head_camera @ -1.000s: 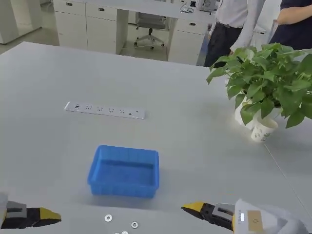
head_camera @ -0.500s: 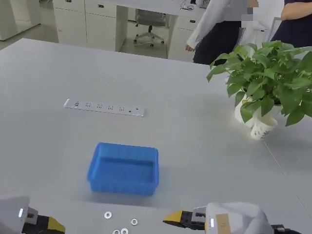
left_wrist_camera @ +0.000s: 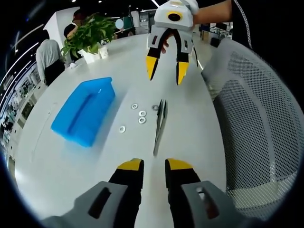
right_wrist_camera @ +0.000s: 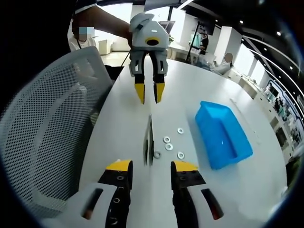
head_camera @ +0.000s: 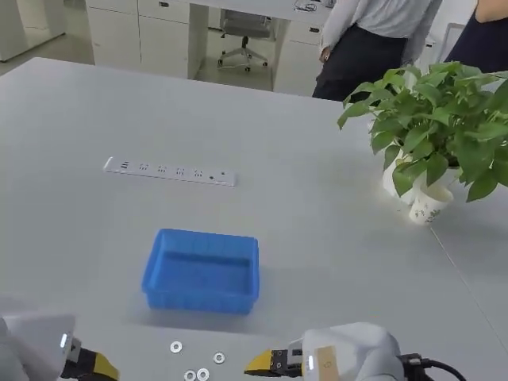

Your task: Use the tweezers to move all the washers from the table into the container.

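The blue container (head_camera: 200,271) (left_wrist_camera: 85,111) (right_wrist_camera: 222,133) stands open on the white table. Several small washers (head_camera: 203,374) (left_wrist_camera: 141,120) (right_wrist_camera: 169,147) lie just in front of it. Metal tweezers (left_wrist_camera: 160,126) (right_wrist_camera: 148,140) lie flat on the table beside the washers, between the two grippers, and nothing holds them. My left gripper (left_wrist_camera: 154,166) (head_camera: 99,367) (right_wrist_camera: 149,95) has its jaws a narrow gap apart and empty. My right gripper (right_wrist_camera: 152,166) (head_camera: 266,363) (left_wrist_camera: 166,73) faces it across the tweezers, open and empty.
A white power strip (head_camera: 169,172) lies beyond the container. A potted plant (head_camera: 436,127) stands at the table's right. People (head_camera: 373,40) stand past the far edge. A mesh chair (left_wrist_camera: 256,118) (right_wrist_camera: 42,137) sits at the near edge.
Both grippers have dropped lower in the head view, and the right one has shifted left toward the washers. A person at the back has moved. Container and washers lie as before.
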`<state>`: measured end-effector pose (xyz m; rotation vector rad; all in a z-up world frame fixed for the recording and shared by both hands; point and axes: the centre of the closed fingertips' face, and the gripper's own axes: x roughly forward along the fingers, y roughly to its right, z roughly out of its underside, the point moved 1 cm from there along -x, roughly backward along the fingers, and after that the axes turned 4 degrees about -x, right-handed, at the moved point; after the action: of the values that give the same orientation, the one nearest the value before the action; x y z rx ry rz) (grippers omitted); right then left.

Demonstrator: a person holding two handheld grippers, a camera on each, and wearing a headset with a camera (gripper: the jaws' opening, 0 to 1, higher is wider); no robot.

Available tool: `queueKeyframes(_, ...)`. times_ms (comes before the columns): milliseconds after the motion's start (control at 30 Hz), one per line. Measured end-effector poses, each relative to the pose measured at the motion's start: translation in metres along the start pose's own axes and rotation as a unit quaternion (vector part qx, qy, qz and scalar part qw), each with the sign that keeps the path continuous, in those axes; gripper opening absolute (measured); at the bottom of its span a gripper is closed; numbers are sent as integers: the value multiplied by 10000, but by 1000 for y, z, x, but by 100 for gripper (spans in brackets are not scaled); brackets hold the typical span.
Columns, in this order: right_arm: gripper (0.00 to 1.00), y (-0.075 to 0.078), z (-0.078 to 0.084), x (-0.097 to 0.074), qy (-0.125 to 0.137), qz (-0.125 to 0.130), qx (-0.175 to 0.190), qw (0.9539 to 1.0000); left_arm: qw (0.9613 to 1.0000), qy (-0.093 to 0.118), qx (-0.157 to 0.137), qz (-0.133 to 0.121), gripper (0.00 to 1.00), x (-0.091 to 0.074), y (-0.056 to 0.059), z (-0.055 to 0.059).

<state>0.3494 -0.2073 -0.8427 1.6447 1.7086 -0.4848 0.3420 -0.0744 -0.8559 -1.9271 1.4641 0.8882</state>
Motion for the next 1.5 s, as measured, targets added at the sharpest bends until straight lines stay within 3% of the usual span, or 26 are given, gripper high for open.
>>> queueKeyframes(800,24,-5,-3,30,-132,-323,-128,9993,9991,-195,145,352,14,26,-1,0)
queueKeyframes(967,23,-3,-8,34,-59,-362,66,9993,9987,-207,176,420,11,29,0,0)
queueKeyframes(1200,22,-4,-9,43,-114,-443,106,9989,9980,-271,270,498,8,32,2,3)
queueKeyframes(1500,21,-1,-4,52,-262,-459,161,9985,9979,-187,390,480,6,32,1,2)
